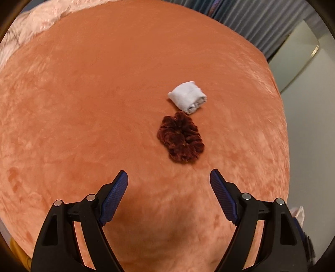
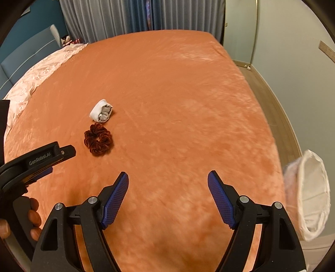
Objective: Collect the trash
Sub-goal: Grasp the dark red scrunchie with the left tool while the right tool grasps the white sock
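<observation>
On the orange bed cover (image 1: 83,104) lies a dark red-brown velvet scrunchie (image 1: 181,139), and a rolled white sock (image 1: 187,99) sits just beyond it. My left gripper (image 1: 168,173) hovers open just short of the scrunchie, nothing between its blue pads. In the right wrist view the scrunchie (image 2: 98,139) and the sock (image 2: 101,113) are off to the left. My right gripper (image 2: 168,174) is open over bare cover with nothing in it. A hand (image 2: 34,217) holds the left gripper, one finger (image 2: 62,151) of which points at the scrunchie.
A white-lined bin or bag (image 2: 312,194) stands off the bed's right edge. Pale pink bedding (image 2: 41,73) lies along the far left, with grey curtains (image 2: 104,18) behind. Wooden floor (image 2: 272,100) runs along the right side of the bed.
</observation>
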A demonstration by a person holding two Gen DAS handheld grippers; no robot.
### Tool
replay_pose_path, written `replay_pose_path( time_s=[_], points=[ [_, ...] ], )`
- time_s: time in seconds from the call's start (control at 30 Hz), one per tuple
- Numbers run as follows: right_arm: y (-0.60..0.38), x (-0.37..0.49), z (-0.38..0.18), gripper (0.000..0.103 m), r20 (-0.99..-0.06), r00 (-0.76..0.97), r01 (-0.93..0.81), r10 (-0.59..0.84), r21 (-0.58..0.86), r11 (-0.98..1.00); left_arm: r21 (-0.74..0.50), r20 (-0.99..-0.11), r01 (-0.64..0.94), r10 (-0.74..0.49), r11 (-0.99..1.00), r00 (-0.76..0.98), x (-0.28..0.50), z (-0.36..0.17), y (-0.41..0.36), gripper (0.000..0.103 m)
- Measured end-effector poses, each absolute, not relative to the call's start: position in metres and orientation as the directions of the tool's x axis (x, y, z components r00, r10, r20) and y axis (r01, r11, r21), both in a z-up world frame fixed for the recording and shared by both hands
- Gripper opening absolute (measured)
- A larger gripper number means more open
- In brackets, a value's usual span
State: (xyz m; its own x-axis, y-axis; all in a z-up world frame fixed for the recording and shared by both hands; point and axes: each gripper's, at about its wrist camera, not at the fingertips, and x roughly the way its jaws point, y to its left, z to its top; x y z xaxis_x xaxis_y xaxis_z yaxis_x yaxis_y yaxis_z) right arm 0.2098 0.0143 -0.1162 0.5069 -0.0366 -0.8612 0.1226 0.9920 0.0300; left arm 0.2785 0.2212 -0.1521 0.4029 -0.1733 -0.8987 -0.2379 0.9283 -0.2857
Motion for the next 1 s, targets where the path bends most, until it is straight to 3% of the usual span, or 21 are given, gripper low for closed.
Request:
replay_pose_path(
  time_s=[0.2,0.27,0.4,0.5,0.77,0.9,1.0],
  points=[
    [0.026,0.258,-0.141,0.074,-0.872,0.489,0.131,-0.032,0.037,0.991,-0.328,-0.904,-0.284,-0.212,0.901,0.372,0.325,-0.184,0.230,0.075],
    [0.028,0.270,-0.146,0.075,-0.876,0.482,0.135,-0.023,0.048,0.990,-0.323,-0.910,-0.281,-0.215,0.904,0.354,0.337,-0.197,0.228,0.066],
    [0.037,0.292,-0.154,0.075,-0.880,0.474,0.125,-0.007,0.059,0.990,-0.368,-0.906,-0.277,-0.275,0.888,0.321,0.349,-0.215,0.232,0.016],
    [0.049,0.312,-0.158,0.075,-0.879,0.477,0.099,0.022,0.079,0.992,-0.362,-0.901,-0.270,-0.260,0.892,0.349,0.351,-0.210,0.238,0.013],
    [0.098,0.372,-0.167,0.074,-0.869,0.479,0.021,0.120,0.148,0.989,-0.227,-0.901,-0.323,-0.072,0.919,0.428,0.357,-0.187,0.294,0.012],
    [0.128,0.402,-0.185,0.071,-0.881,0.456,-0.022,0.125,0.130,0.991,-0.245,-0.917,-0.358,-0.095,0.901,0.388,0.361,-0.205,0.317,0.013],
    [0.139,0.416,-0.204,0.057,-0.907,0.404,-0.018,0.122,0.125,0.992,-0.262,-0.916,-0.369,-0.111,0.892,0.385,0.363,-0.210,0.321,0.013]
  ],
)
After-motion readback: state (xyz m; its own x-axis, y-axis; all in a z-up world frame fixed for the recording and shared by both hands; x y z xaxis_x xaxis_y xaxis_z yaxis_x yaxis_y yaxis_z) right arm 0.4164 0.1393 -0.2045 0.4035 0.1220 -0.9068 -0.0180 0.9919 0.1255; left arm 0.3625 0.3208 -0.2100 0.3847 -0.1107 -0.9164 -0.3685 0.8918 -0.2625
